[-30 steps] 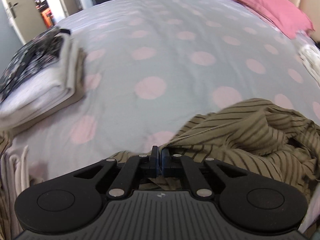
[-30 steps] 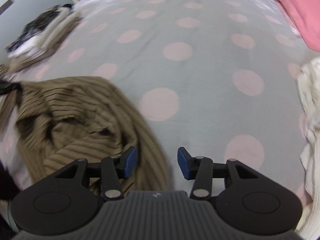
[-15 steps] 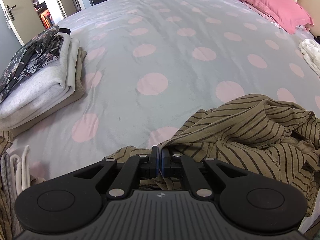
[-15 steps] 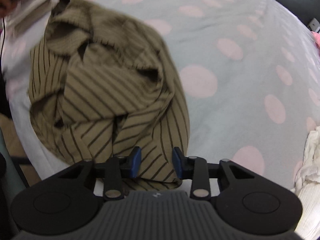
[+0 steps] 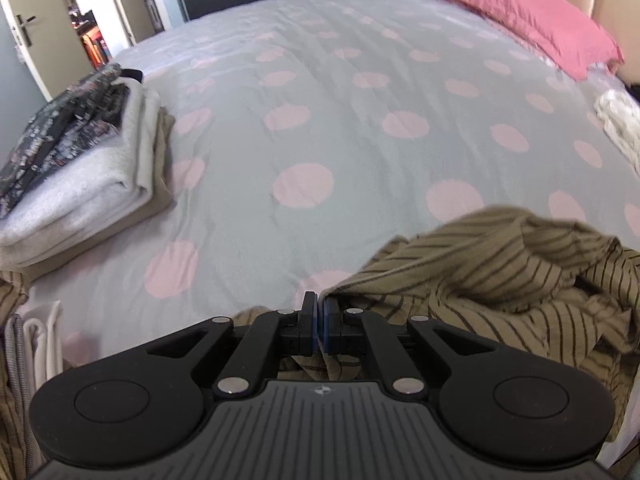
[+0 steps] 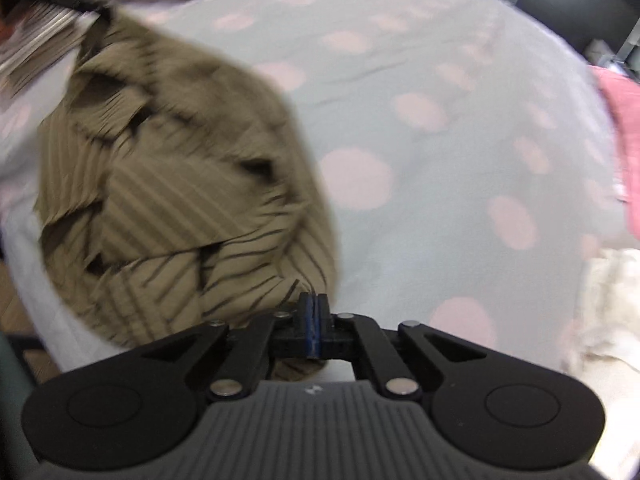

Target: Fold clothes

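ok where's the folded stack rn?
Left wrist view, left side: folded stack on the dotted bedspread, near the door, well left of the striped shirt.

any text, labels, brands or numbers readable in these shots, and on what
No readable text in either view.
Small emblem on the left tongs body: a mark, not letters.
Same emblem on the right tongs body: blurred.
Dark patterned cloth on the folded stack: print only, no words legible.
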The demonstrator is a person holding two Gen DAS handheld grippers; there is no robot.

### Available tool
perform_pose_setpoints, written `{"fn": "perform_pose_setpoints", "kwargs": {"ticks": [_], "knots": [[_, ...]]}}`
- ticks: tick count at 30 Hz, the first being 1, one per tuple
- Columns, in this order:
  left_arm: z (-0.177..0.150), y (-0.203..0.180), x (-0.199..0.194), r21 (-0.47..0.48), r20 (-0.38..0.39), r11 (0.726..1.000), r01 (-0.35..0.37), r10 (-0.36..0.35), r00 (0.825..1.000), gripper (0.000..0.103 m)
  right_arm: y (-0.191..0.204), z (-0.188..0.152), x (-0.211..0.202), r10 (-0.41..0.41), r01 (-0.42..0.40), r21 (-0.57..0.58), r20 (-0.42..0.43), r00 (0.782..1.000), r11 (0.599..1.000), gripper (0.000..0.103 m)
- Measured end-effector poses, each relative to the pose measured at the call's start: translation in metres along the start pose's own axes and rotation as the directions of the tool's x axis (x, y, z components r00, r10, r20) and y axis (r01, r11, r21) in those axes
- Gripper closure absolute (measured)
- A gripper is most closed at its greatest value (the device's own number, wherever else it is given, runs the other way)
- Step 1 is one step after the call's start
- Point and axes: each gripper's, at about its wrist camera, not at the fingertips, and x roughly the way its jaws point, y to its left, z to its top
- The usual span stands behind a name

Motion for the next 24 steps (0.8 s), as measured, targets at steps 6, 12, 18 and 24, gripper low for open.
{"fn": "perform_pose_setpoints", "kwargs": {"ticks": [6,12,18,24], "knots": [[0.002,0.01,-0.01,-0.053,0.03,0.998,0.018,-0.016,0.999,0.102,-0.039,-0.004,-0.007,-0.166,0.169,0.175,-0.034,0.986,0.97,0.103],[-0.001,0.007,-0.001,-0.05,0.004,0.998,0.032,-0.032,0.999,0.102,-0.037,-0.007,0.016,-0.141,0.15,0.15,-0.071,0.987,0.977,0.102],[-0.001,-0.005,0.002,-0.008,0.026,1.0,0.027,-0.027,0.999,0.102,-0.02,-0.002,-0.001,-0.18,0.178,0.045,0.027,0.983,0.983,0.093],[0.009,-0.008,0.005,0.001,0.058,1.0,0.022,-0.022,0.998,0.102,0.017,0.014,-0.006,-0.082,0.102,-0.167,0.12,0.989,0.981,0.093]]}}
